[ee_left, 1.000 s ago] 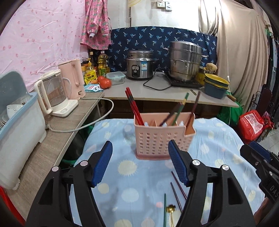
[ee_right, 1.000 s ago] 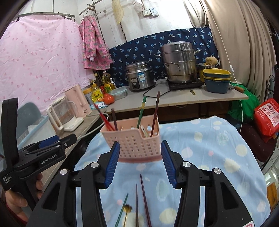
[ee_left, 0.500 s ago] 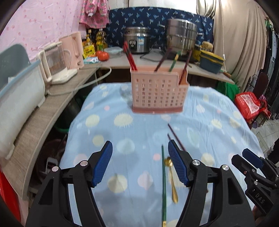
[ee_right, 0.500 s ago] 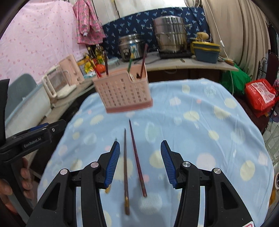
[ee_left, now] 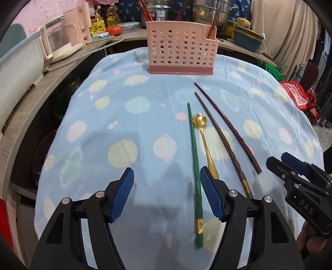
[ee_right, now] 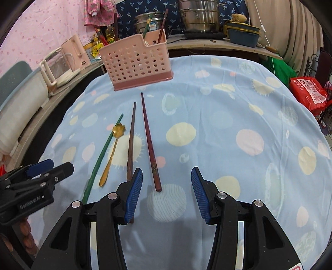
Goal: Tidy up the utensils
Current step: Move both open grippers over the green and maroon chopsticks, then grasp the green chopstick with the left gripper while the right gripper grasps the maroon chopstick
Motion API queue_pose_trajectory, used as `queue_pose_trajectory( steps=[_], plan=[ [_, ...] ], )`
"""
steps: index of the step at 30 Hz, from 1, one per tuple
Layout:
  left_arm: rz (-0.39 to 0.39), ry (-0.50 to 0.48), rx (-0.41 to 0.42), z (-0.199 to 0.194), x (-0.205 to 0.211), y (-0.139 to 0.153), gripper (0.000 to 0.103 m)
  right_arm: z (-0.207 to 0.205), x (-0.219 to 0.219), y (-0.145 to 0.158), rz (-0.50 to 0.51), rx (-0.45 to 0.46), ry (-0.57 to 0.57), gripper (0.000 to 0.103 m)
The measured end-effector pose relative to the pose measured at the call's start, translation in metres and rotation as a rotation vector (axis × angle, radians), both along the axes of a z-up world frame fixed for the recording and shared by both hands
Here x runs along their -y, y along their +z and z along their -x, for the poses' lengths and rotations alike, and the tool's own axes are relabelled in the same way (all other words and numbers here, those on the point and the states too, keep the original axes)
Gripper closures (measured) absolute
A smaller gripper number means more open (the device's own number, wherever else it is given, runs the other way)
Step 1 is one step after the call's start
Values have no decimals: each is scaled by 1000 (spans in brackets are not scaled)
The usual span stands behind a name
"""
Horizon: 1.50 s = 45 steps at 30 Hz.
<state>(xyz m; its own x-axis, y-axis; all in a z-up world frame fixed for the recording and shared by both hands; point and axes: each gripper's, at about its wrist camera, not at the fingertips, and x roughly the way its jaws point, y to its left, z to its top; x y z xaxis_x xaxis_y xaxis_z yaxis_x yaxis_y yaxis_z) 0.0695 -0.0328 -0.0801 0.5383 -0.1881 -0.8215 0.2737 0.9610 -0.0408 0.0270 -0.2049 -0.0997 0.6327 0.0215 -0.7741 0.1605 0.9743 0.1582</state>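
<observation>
Both claws are held wide apart over a dotted blue cloth (ee_left: 128, 108), and nothing is gripped in either. The left gripper (ee_left: 166, 195) is seen with the green chopstick (ee_left: 194, 166) lying between its pads, close to the right pad, with its gold-banded end toward the camera. The gold spoon (ee_left: 204, 141) is laid just beside it at 1 o'clock, its flower-shaped bowl pointing away and its handle end hidden behind the right pad. Two dark chopsticks are spread further right: the brown chopstick (ee_left: 220, 137), partly covered by the left gripper's right finger, and the red chopstick (ee_left: 226, 126), lying clear of the others.

From the right gripper (ee_right: 167, 191), the red chopstick (ee_right: 149, 143) is found with its thick end between the pads at 11 o'clock, while the brown chopstick (ee_right: 131, 143) runs under the left pad. The spoon (ee_right: 112, 151) and green chopstick (ee_right: 101, 153) are seen at 10 o'clock, with the left gripper beyond them.

The pink basket (ee_left: 180, 47) is stood at 12 o'clock on the far edge of the cloth, with several chopsticks upright in it. Behind it, pots (ee_right: 197, 18) and a kettle (ee_left: 62, 39) are set on a counter. A red bag (ee_right: 309, 91) is seen at 2 o'clock.
</observation>
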Motion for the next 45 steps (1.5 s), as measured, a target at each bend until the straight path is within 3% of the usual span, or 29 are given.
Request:
queue_pose_trajectory(
  steps=[9, 13, 20, 25, 33, 41, 45],
  plan=[
    [-3, 2, -44, 13, -5, -17, 40, -11, -8, -12, 23, -22, 30, 59],
    [-3, -15, -48, 20, -5, -19, 40, -19, -11, -16, 31, -30, 40, 65],
    [2, -56, -52, 33, -3, -21, 40, -26, -15, -23, 39, -49, 58, 92],
    [8, -88, -62, 39, 3, -24, 41, -22, -13, -24, 23, -50, 58, 95],
    [23, -119, -81, 42, 6, -29, 59, -8, -9, -24, -7, -56, 47, 95],
    [51, -139, -83, 46, 6, -29, 92, 4, -10, -23, -21, -56, 50, 96],
    [60, -150, -83, 48, 6, -28, 96, 9, -11, -22, -26, -54, 52, 96]
  ],
)
